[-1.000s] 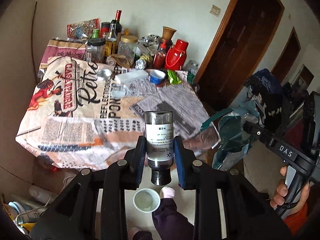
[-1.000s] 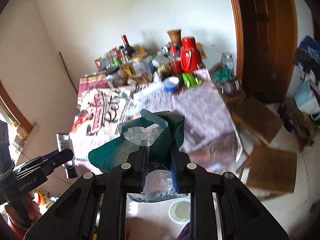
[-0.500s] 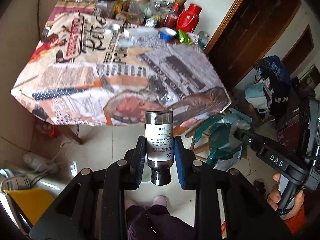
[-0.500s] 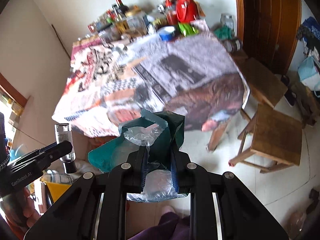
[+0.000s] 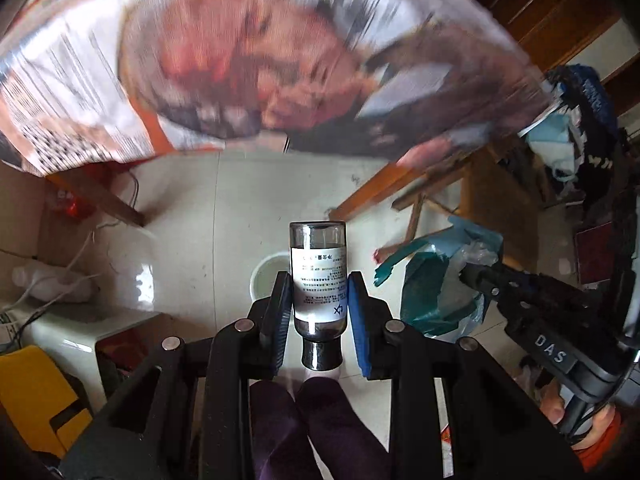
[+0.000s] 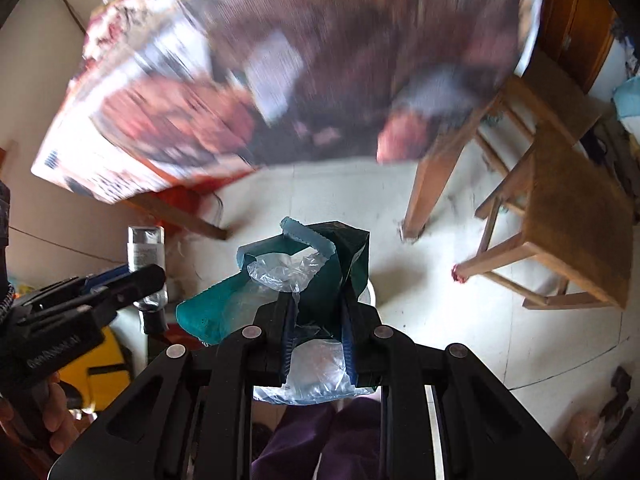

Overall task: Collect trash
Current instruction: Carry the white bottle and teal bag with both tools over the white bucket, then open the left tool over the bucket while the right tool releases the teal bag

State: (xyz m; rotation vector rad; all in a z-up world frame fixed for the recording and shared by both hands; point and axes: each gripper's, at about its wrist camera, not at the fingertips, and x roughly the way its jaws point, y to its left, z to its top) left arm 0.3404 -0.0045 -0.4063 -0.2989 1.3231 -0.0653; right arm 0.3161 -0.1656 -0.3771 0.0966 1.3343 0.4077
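The left gripper is clamped on a small clear bottle with a white label, cap toward the camera, over a white bucket on the tiled floor. To its right, the right gripper pinches a crumpled green and clear plastic bag, below the blurred table's printed cloth and left of a wooden stool.
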